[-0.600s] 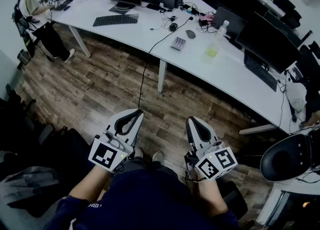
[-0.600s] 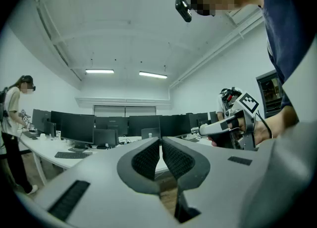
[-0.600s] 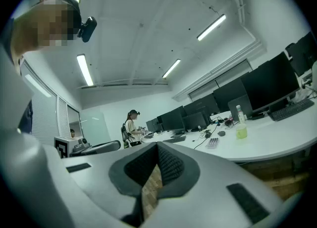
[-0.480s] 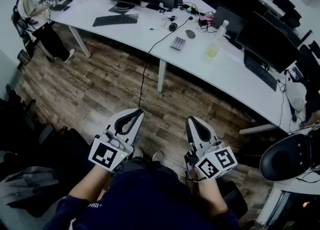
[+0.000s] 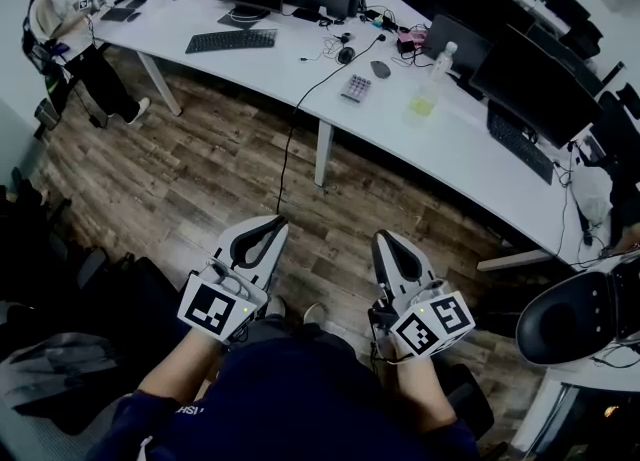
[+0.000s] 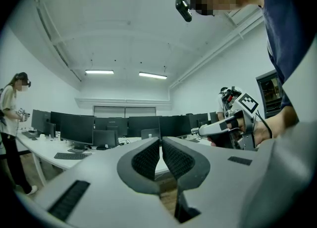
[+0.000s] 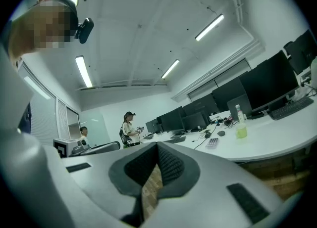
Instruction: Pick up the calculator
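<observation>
Claws idle: left claw and right claw both closed, empty.
Approach not begun; calculator on counter at twelve o'clock, well apart. Next: advance, open.

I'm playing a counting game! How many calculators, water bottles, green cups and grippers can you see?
Calculator: 1
Water bottle: 1
Green cup: 1
Grippers: 2 (left gripper, right gripper)
Total: 5
</observation>
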`<action>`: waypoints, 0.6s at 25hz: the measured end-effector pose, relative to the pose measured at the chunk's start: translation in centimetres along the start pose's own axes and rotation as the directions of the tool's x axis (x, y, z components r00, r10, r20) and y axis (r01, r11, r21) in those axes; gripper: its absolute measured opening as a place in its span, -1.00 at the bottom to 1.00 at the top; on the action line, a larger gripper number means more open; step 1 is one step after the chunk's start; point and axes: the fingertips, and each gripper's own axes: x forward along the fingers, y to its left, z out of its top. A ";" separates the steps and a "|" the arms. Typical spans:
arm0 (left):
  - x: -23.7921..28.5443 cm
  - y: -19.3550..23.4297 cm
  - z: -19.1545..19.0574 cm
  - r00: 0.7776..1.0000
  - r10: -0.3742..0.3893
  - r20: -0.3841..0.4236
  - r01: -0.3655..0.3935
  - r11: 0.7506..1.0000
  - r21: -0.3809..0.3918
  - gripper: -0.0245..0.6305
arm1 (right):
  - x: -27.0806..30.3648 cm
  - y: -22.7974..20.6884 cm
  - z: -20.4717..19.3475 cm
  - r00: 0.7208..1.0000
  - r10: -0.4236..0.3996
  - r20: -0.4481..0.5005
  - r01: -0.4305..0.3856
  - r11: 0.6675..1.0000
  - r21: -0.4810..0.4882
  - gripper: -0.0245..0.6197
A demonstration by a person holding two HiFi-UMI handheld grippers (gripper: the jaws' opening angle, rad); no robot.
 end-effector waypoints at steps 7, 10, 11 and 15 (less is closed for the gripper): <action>0.1 0.2 0.0 1.000 -0.001 0.000 0.001 1.000 0.004 -0.80 | 0.1 0.0 0.3 1.000 -0.002 0.010 0.002 1.000 -0.001 -0.91; 0.3 0.3 0.0 1.000 0.004 -0.004 -0.004 1.000 -0.001 -0.80 | 0.2 -0.1 0.4 1.000 -0.004 0.012 0.004 1.000 -0.003 -0.91; 0.3 0.3 0.0 1.000 0.005 -0.004 -0.005 1.000 -0.003 -0.80 | 0.3 -0.1 0.4 1.000 -0.005 0.012 0.005 1.000 -0.003 -0.91; 0.6 0.2 0.5 1.000 -0.002 0.003 0.002 1.000 0.003 -0.80 | 0.3 -0.2 0.3 1.000 -0.006 0.011 0.006 1.000 -0.003 -0.91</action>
